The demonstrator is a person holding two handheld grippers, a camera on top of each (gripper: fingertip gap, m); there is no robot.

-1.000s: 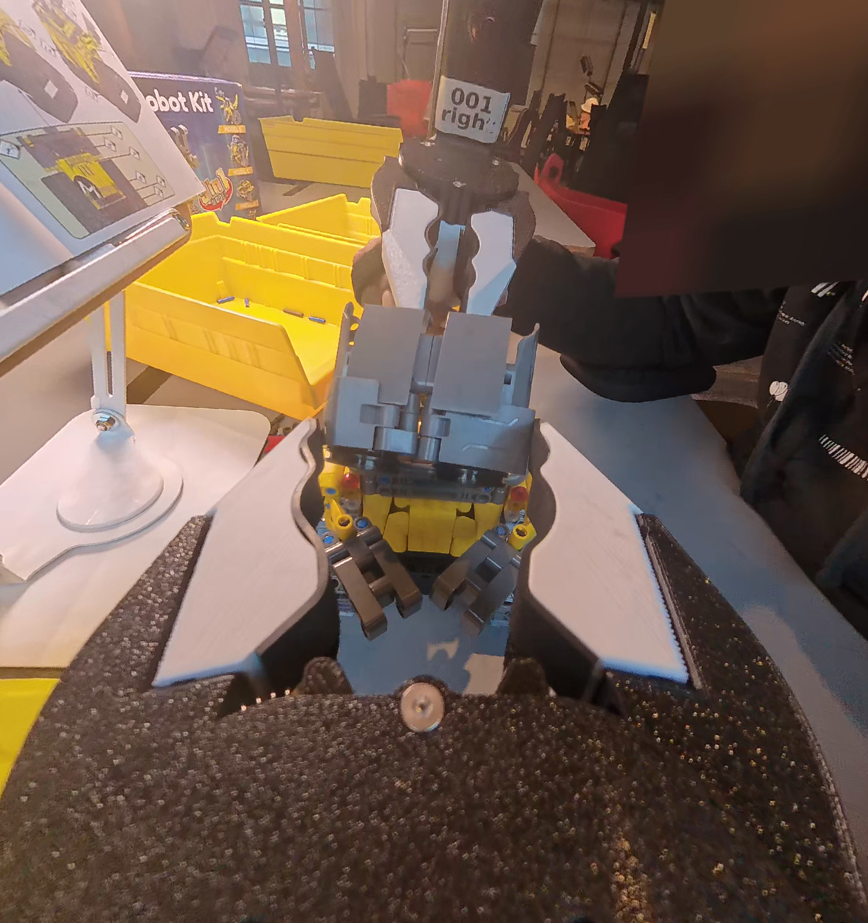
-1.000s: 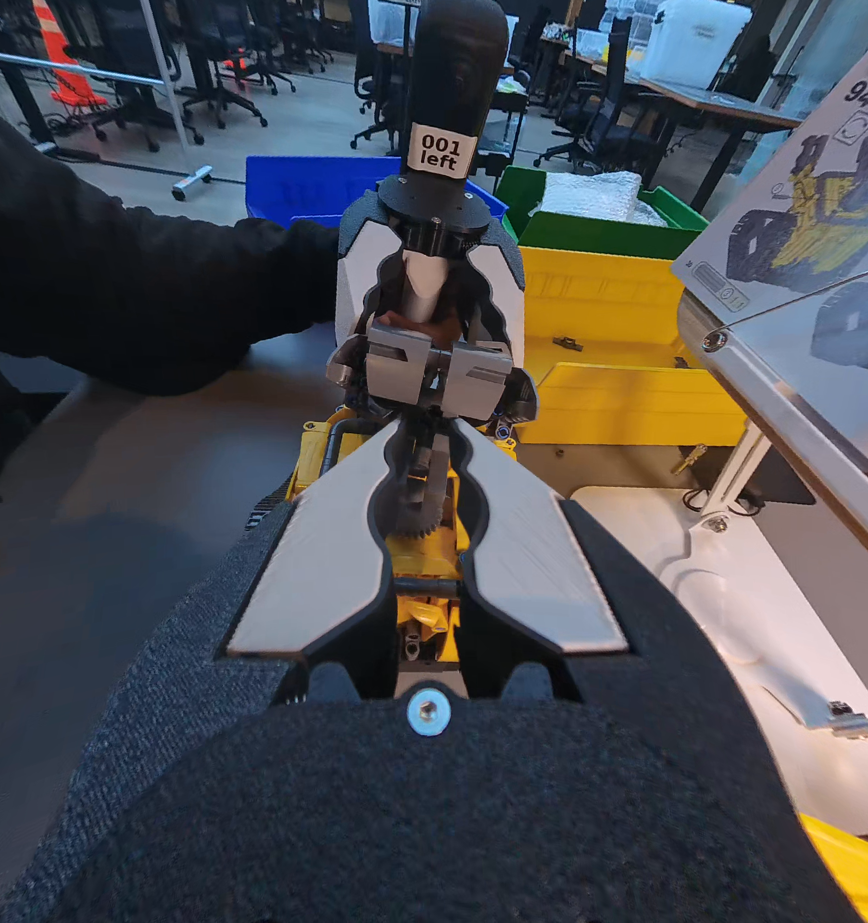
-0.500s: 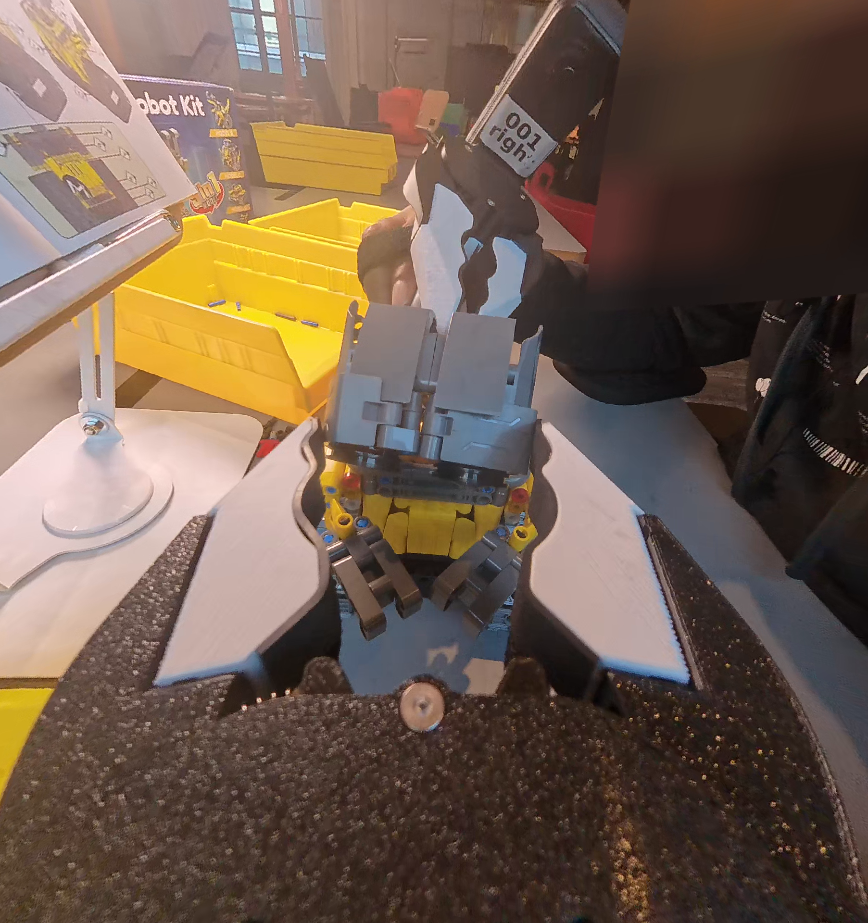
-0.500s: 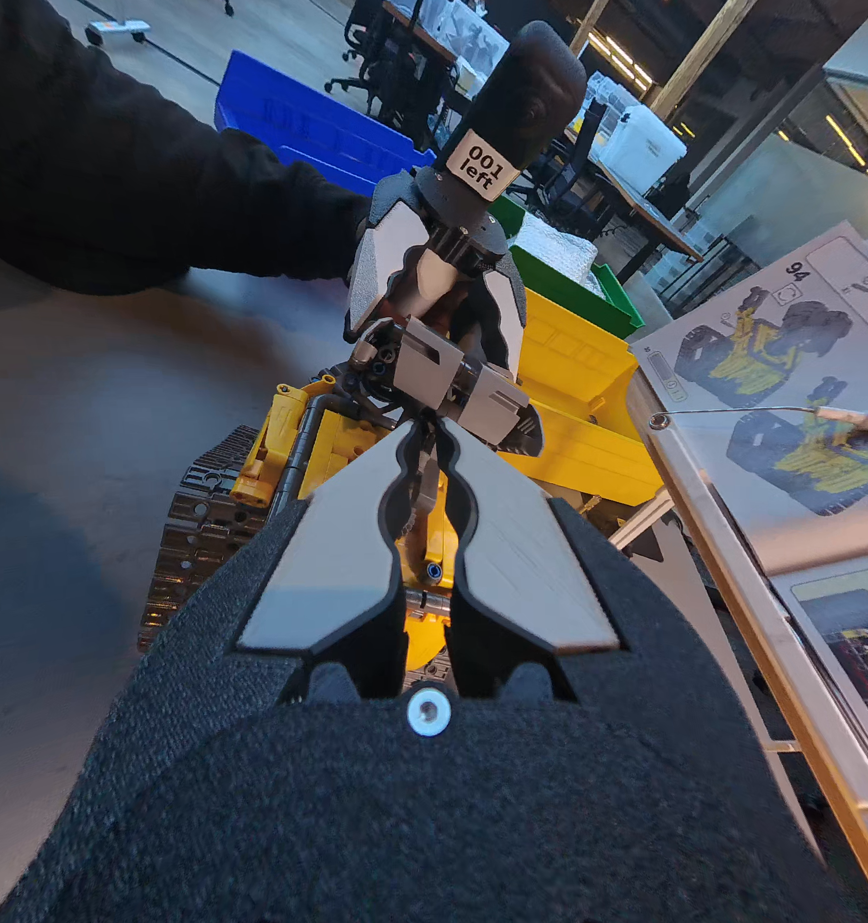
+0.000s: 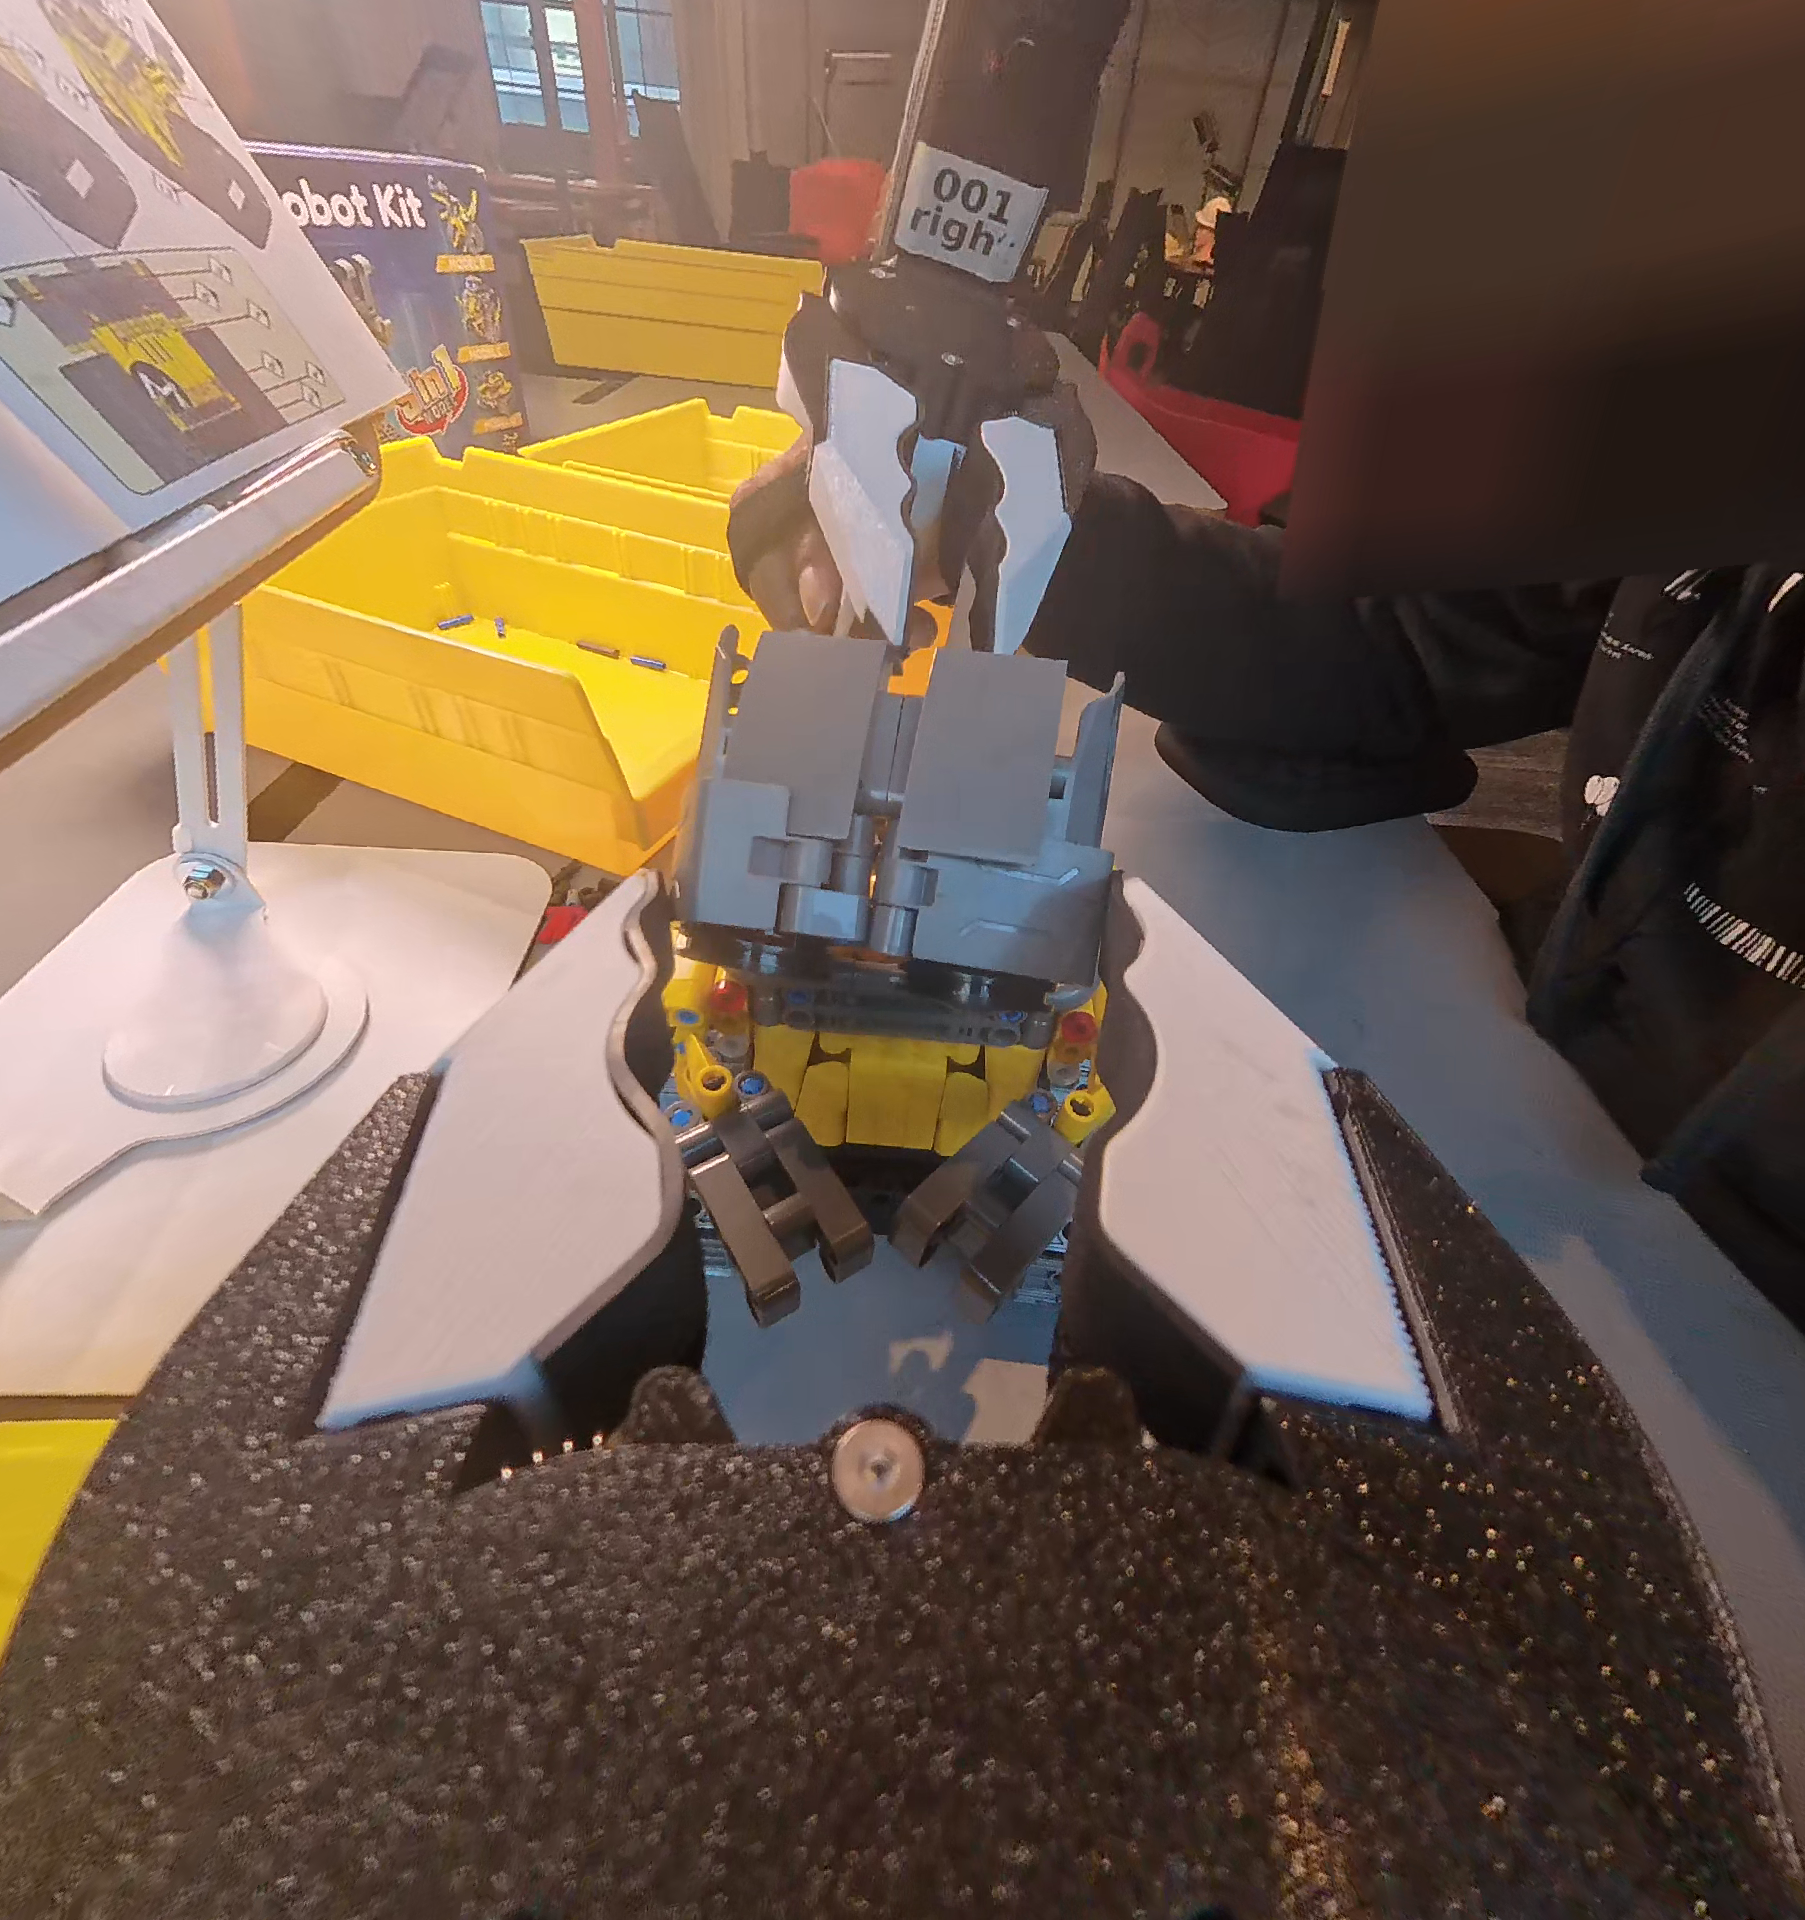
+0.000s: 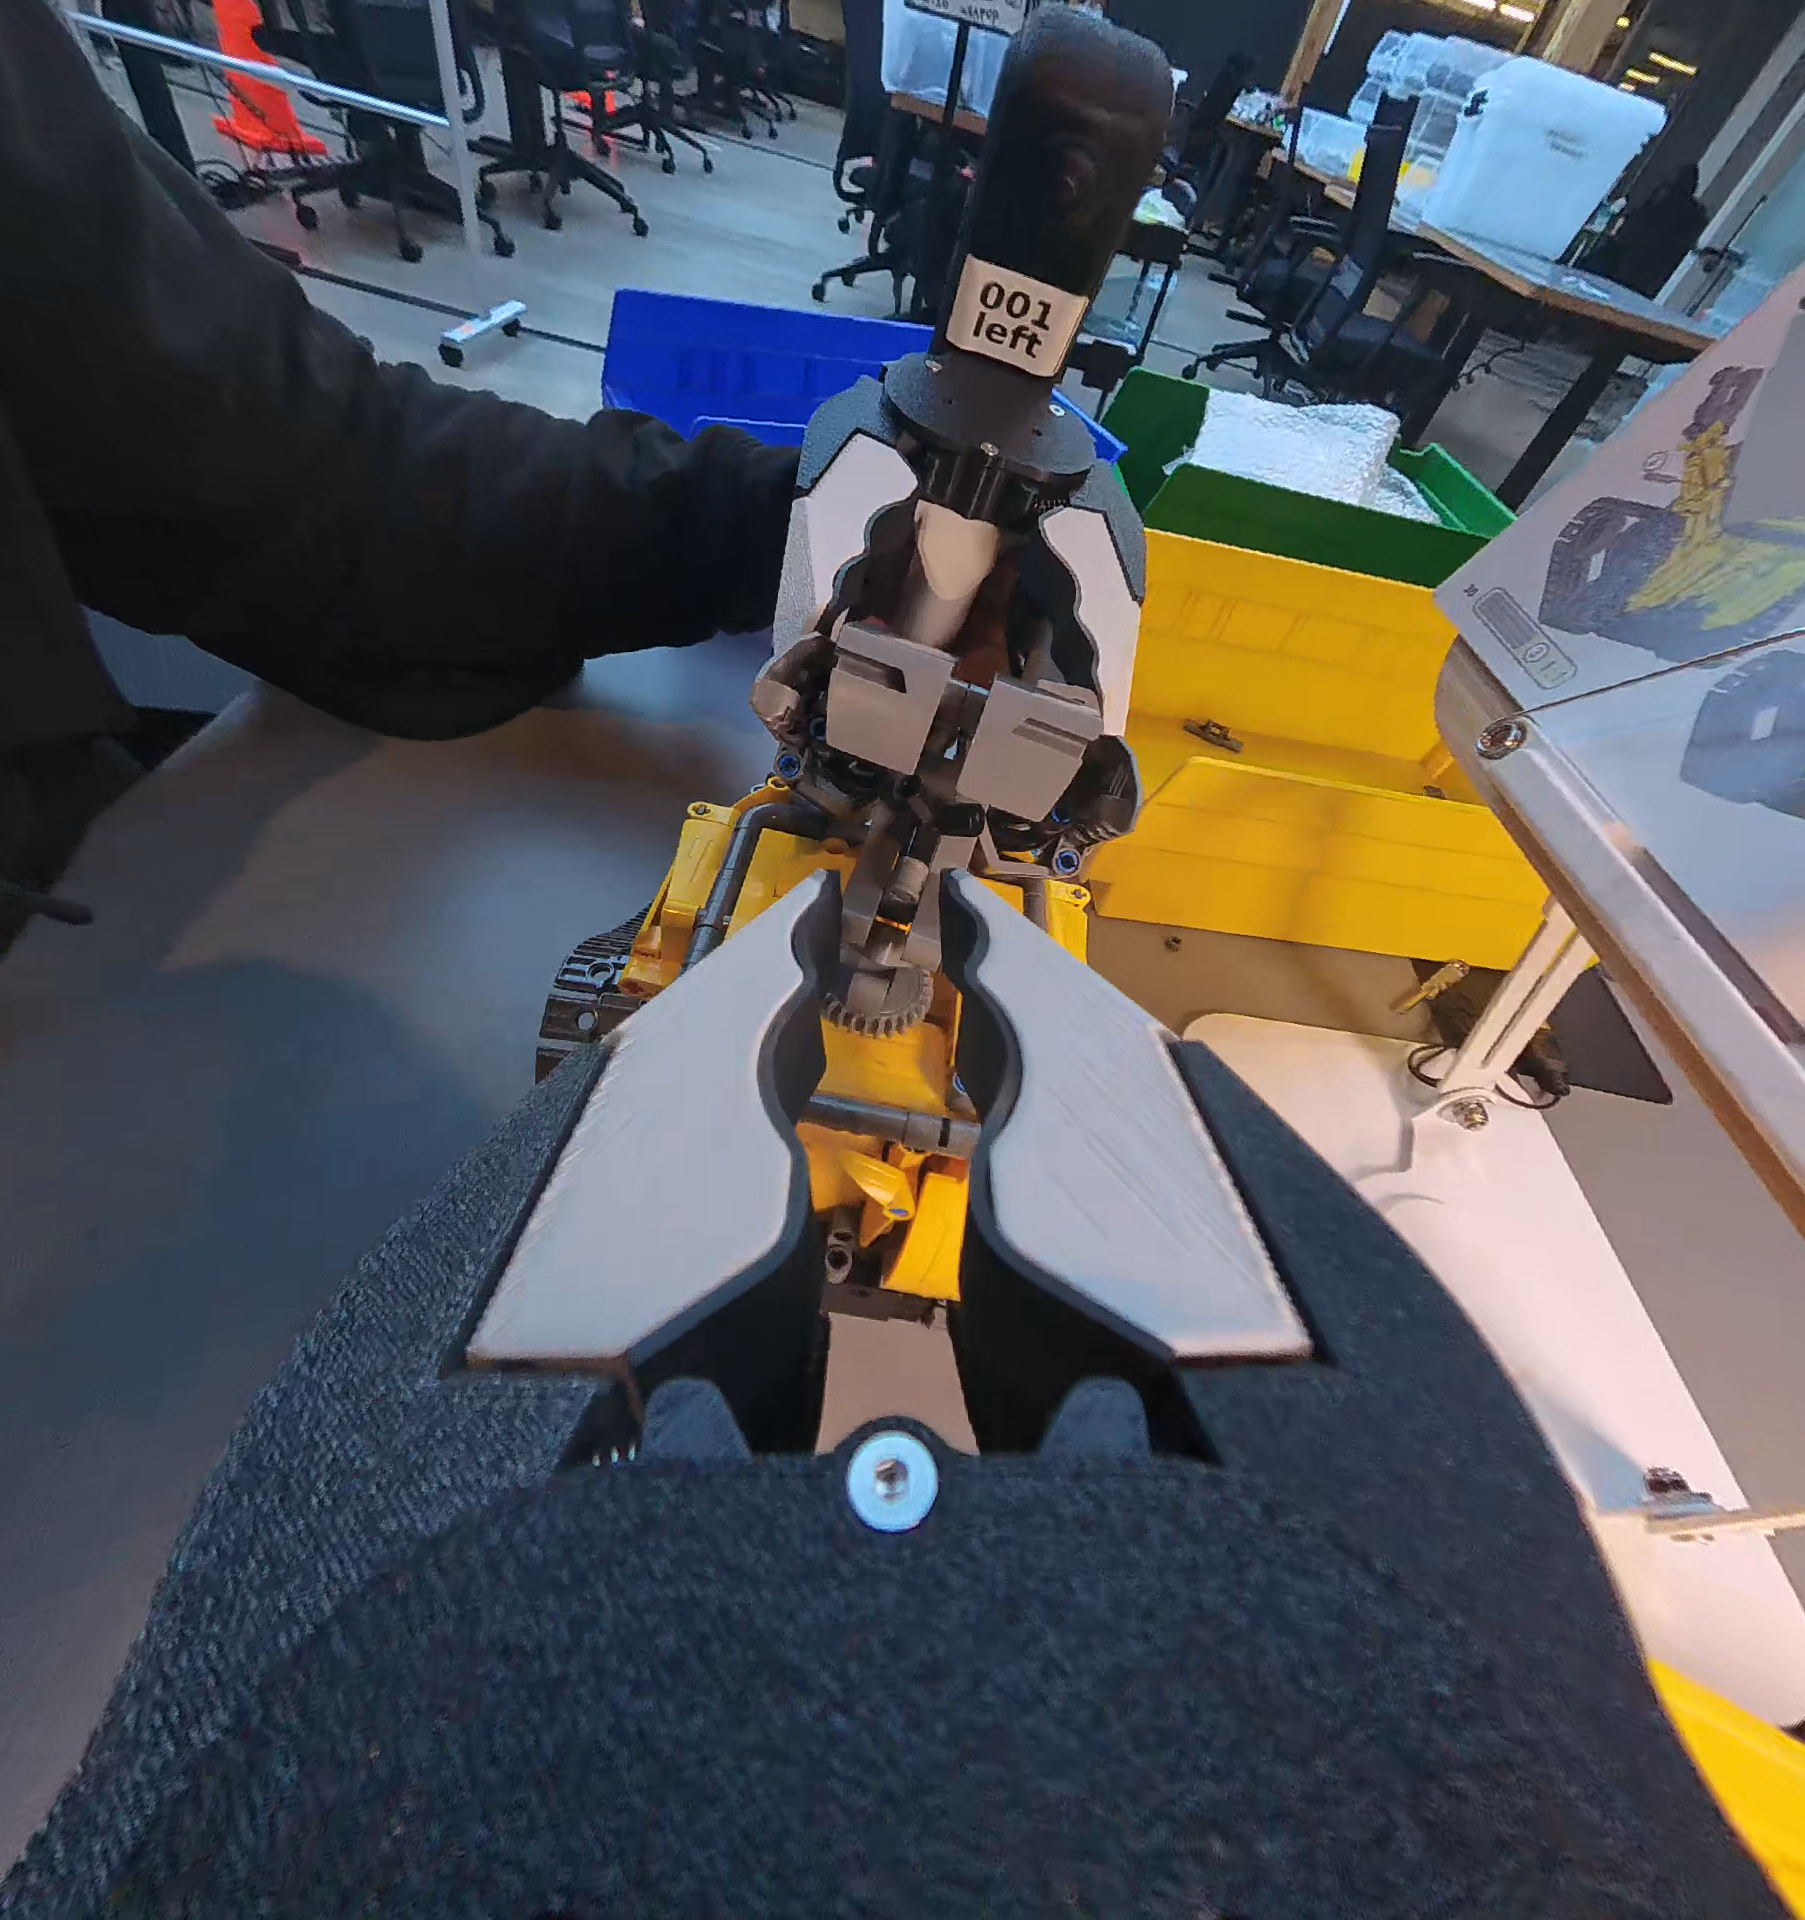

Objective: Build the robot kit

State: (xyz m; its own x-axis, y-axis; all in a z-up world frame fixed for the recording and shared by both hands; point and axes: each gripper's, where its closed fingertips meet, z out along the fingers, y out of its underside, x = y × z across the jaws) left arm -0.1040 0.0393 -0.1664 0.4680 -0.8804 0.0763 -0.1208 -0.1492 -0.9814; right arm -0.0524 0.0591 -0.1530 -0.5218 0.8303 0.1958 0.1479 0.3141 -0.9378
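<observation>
- Yellow and grey plastic bricks make the model vehicle [image 5: 882, 997] that stands on the grey table [image 5: 1397, 987]; it has black tracks at the bottom and a grey bucket-like part raised at 1 end.
- The left gripper [image 5: 882, 935] holds this model by the grey raised part; its 2 white fingers [image 5: 524, 1132] press on both sides of it, so the jaws are closed around the model.
- The right gripper [image 6: 882, 904] comes from the opposite end; its jaws are narrow, only a small gap between the tips, and a thin grey piece of the model sits in this gap; if the tips really pinch it, I cannot tell.
- In the left wrist view the right gripper [image 5: 924, 613] stands just above the top edge of the grey part.
- Yellow bins [image 5: 482, 665] stand behind the model; a blue bin [image 6: 732, 358] and a green bin [image 6: 1293, 520] are farther away.
- An instruction booklet [image 5: 119, 301] lies tilted on a white stand [image 5: 202, 966], beside the model.
- A black sleeve [image 6: 358, 561] of the person reaches to the left gripper.
</observation>
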